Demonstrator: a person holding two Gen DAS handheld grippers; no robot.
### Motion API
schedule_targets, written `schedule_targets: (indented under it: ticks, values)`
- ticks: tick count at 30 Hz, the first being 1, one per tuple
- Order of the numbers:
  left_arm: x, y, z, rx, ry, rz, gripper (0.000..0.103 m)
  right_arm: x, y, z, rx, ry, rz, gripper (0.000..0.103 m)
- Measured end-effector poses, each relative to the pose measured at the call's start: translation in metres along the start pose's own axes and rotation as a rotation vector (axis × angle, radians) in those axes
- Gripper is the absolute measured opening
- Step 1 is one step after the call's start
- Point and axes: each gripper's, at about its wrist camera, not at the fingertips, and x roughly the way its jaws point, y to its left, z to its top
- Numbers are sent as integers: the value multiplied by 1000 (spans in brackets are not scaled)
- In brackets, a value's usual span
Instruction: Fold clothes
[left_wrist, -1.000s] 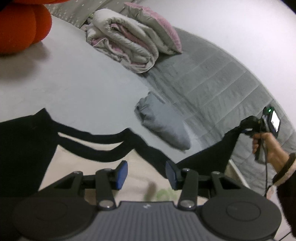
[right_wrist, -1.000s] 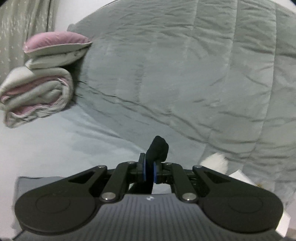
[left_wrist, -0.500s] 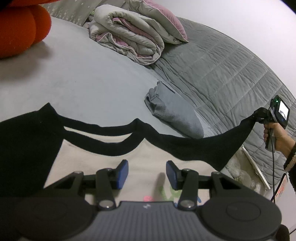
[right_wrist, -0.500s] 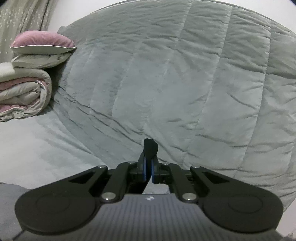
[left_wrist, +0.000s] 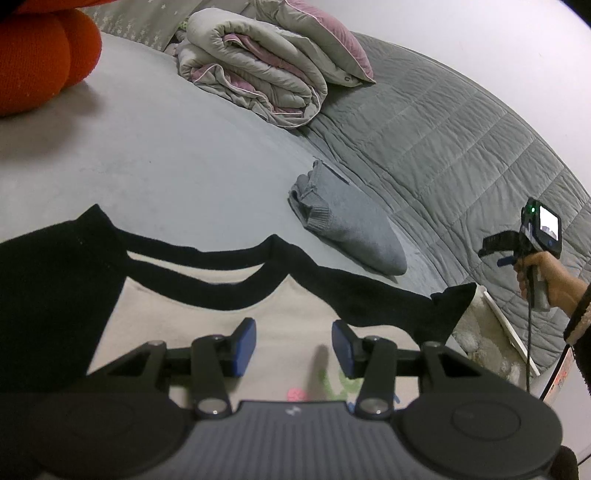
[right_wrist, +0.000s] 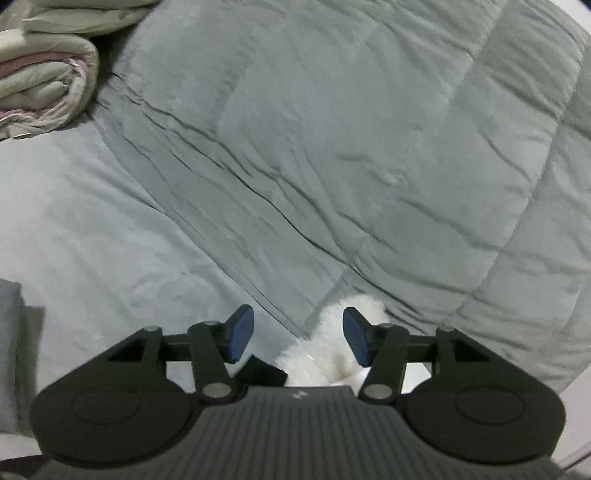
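A cream shirt (left_wrist: 288, 306) with black sleeves and a black neckband lies spread flat on the grey bed. My left gripper (left_wrist: 293, 341) hovers open over its chest, with nothing between the pads. The shirt's right black sleeve (left_wrist: 388, 299) stretches out to the bed's edge and its cuff lies free. In the left wrist view my right gripper (left_wrist: 496, 253) is held by a hand beyond that cuff. In the right wrist view my right gripper (right_wrist: 298, 328) has its jaws opening with nothing between them. A corner of the black sleeve (right_wrist: 264, 373) shows just below its fingers.
A folded grey garment (left_wrist: 351, 229) lies behind the shirt. Further back are a rolled duvet (left_wrist: 258, 85) with a pink pillow (left_wrist: 325, 55) on it, and an orange plush (left_wrist: 37, 59) far left. A quilted grey cover (right_wrist: 369, 147) drapes the bed's side, with something white and fluffy (right_wrist: 332, 343) under the right gripper.
My right gripper was shut on the black sleeve's end and has opened, letting it drop onto the bed's edge. That hand has sunk a little. The left gripper has stayed put.
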Motion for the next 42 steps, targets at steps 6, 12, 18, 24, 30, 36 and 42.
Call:
schedule_targets:
  ticks: [6,12,18,24,30,36,42]
  values:
    - [-1,0,0,-3,-1,0,47,-28,29,3,-37,-32,183,57]
    - [-7,2,5,-17,-23,21,47,-72,73,-20,-172,-48,485,57]
    - [-17,11,12,-41,-17,52,47,-117,119,-47,-337,-52,749,57]
    - [-18,16,13,-52,-14,61,47,-134,163,-71,-468,2,933,57]
    - [-15,12,11,-13,-12,74,48,-145,191,-97,-542,34,1024,57]
    - [-15,13,11,-16,-14,69,48,-137,209,-113,-571,82,1024,40]
    - [-14,13,11,-12,-14,70,48,-145,205,-117,-551,27,985,8]
